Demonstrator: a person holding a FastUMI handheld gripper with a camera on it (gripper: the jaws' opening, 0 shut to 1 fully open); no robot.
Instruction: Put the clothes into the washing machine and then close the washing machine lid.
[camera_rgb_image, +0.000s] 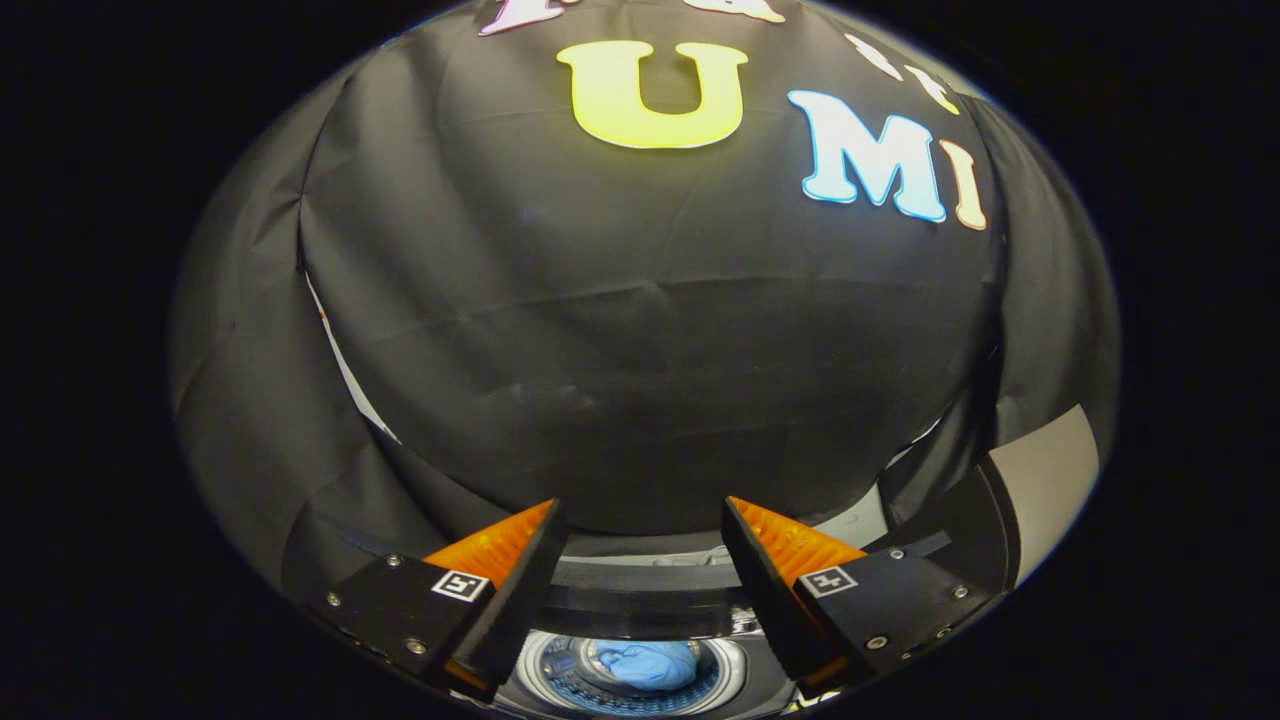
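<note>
blue clothes in washing machine, gripper open

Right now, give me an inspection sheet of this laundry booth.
Surface: nothing seen.
Job's things: washing machine below the fingers, lid up; blue clothes lying in the drum.
Clutter: nothing seen.
Gripper: fingers spread apart, empty, above the drum opening, pointing at the black cloth wall.
Cables: nothing seen.
Surroundings: black cloth on all sides; a pale panel beyond the right finger.
</note>
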